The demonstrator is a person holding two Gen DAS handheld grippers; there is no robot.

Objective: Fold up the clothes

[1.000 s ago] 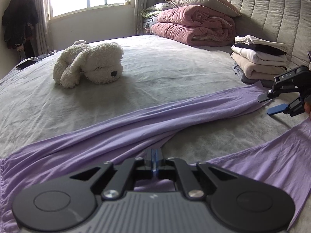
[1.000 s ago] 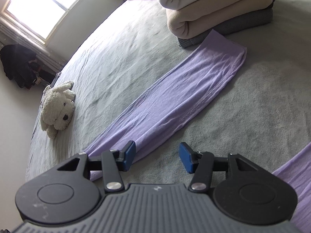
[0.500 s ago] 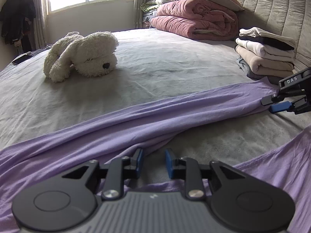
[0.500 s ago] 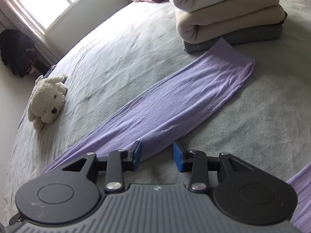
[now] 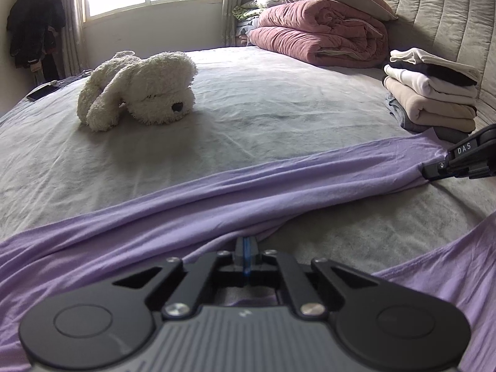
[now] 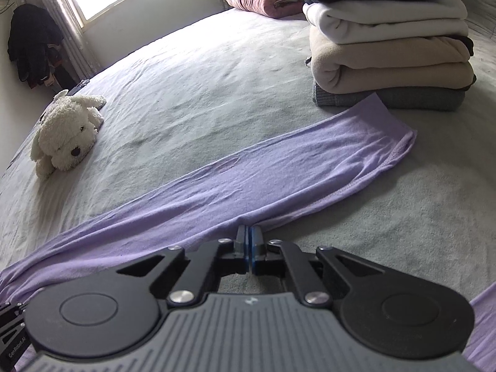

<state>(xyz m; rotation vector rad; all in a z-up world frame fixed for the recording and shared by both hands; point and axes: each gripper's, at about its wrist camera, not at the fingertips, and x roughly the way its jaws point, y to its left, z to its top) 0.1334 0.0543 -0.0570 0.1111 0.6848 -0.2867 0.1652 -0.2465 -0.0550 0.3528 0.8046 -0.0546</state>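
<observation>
Both grippers, left point(image 5: 246, 248) & right point(image 6: 249, 241), pinch the near edge of the purple garment point(image 6: 279, 167) spread across the bed point(image 5: 263, 99); prob mid-fold, next needs lifting both ends together.

Left gripper point(image 5: 246, 249) pinching purple garment point(image 5: 217, 198)

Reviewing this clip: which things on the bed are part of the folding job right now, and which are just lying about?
Part of the job:
- purple garment, its long sleeve laid across the bed
- left gripper, shut on its edge
- right gripper, shut on the sleeve's near edge
- stack of folded clothes

Lying about:
- plush dog
- pink quilt
- dark clothes hanging by the window
</observation>
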